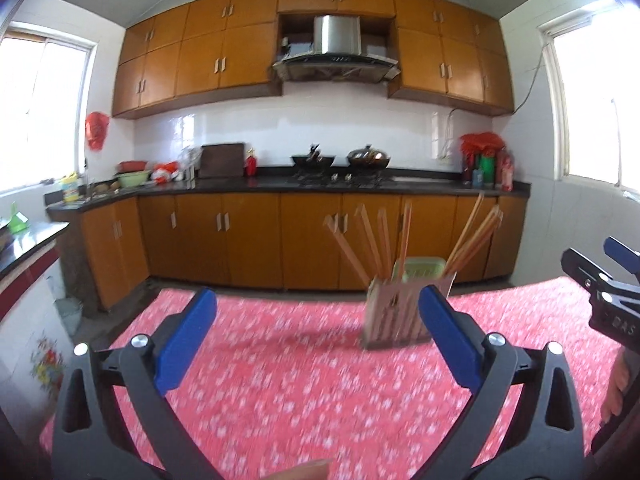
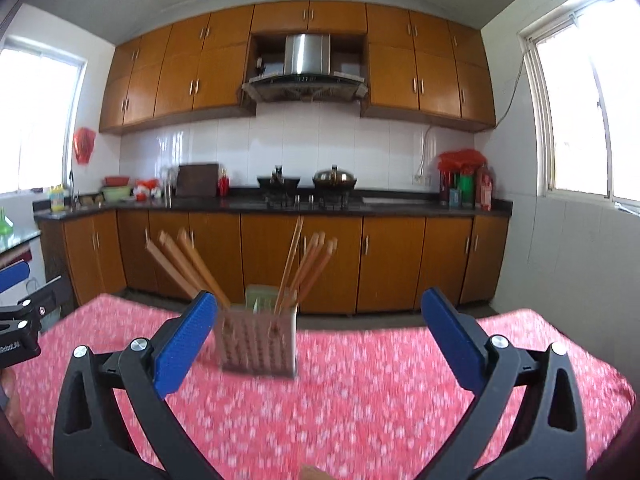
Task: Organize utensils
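- Left gripper (image 1: pixel 316 334): spread wide, holding nothing, above the red floral tablecloth (image 1: pixel 280 380).
- Chopstick holder (image 1: pixel 406 308): upright near the far edge of the table, ahead and right of that gripper, partly behind its right pad; wooden chopsticks (image 1: pixel 372 240) fanning out.
- Right gripper (image 2: pixel 318 334): spread wide, holding nothing; holder ahead, nearer its left pad.

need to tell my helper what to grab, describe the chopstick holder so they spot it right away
Look at the table with the red flowered cloth. The chopstick holder is the slotted, boxy container standing on it, ahead of both open grippers. Wooden chopsticks fan out of its top.
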Motion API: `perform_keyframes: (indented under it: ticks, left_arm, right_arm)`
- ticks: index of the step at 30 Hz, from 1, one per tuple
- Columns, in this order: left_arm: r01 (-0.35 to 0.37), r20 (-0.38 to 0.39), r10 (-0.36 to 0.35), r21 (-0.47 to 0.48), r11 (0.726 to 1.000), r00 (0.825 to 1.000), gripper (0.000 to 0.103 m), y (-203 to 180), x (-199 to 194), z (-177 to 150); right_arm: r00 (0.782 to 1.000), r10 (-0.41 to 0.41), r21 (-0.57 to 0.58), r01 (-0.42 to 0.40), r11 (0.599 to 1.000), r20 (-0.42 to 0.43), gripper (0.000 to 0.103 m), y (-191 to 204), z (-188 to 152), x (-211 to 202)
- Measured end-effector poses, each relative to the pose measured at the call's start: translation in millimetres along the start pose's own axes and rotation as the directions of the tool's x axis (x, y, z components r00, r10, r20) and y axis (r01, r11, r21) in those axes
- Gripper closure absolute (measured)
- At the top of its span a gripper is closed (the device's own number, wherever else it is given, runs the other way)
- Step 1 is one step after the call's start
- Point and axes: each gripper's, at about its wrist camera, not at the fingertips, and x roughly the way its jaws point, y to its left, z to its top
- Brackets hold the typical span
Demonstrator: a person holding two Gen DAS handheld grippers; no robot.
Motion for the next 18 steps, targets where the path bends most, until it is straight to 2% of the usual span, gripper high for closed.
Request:
perform_keyframes:
  ticks: [4,9,18]
  left_arm:
    - [-0.013,-0.032,0.013,0.015,1.0,0.999,0.004,0.6,-9.4,-32.3]
    - [-0.01,-0.05,0.012,0.039,0.999,0.999,0.004,-4.8,-21.2,-60.1]
    - [-0.021,-0.089,0.025,0.043,0.999,0.996,0.004,-6.0,-21.9,-80.8]
  right_arm:
    - [0.999,-0.05,-0.005,0.05,0.999,-0.007,0.002,8.0,-28.5,-17.3]
    - [0.996,-0.015,0.0,0.015,1.0,-0.09,0.002,10.9,-54.1,-22.0]
    - [0.989,-0.025,0.019,0.028,0.999,-0.148,0.002,6.8,-78.9,-28.6]
